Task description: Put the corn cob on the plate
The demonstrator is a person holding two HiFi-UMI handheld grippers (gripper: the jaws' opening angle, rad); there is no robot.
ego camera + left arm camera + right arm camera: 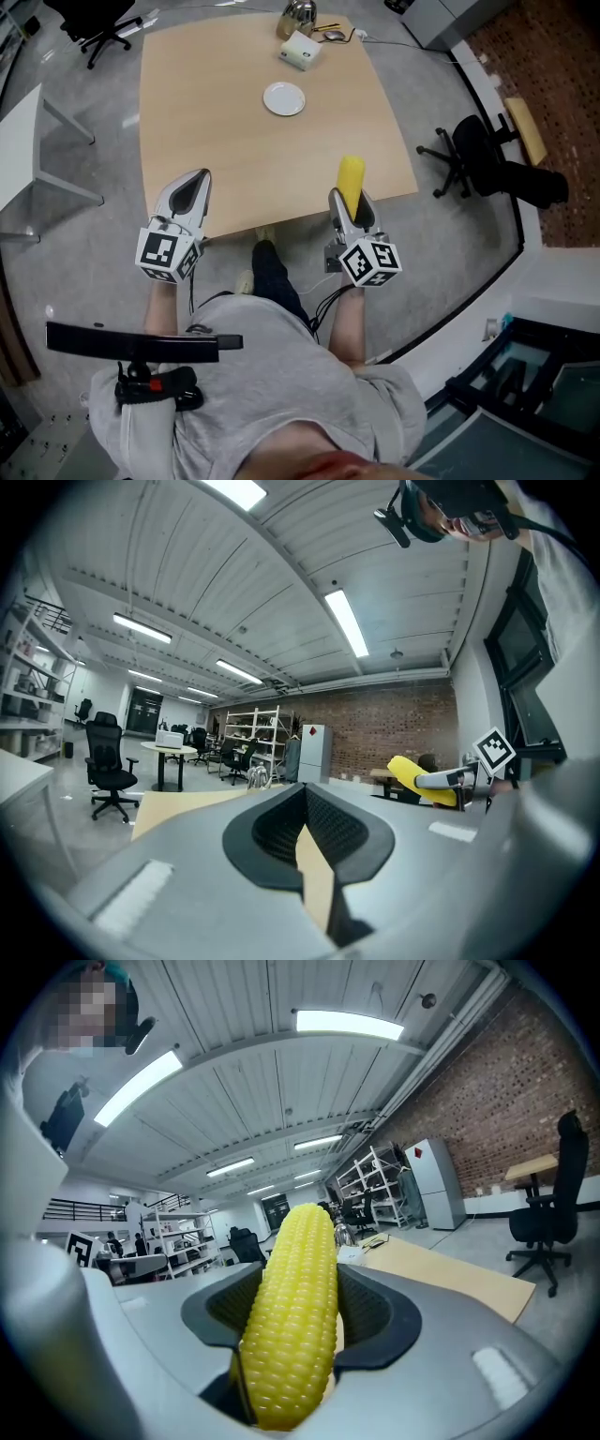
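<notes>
A yellow corn cob (351, 183) (292, 1312) stands lengthwise in my right gripper (349, 208) (295, 1316), whose jaws are shut on it, over the near right edge of the wooden table (234, 141). The small white plate (284, 98) lies bare on the far half of the table. My left gripper (190, 192) (305, 841) hovers at the table's near left edge, jaws shut with nothing between them. From the left gripper view the corn cob (422, 778) shows at the right.
A white box (300, 50) and a metal kettle (298, 16) stand at the table's far edge with cables. Black office chairs stand at the right (487, 164) and at the far left (98, 23). A white table (28, 150) is at the left.
</notes>
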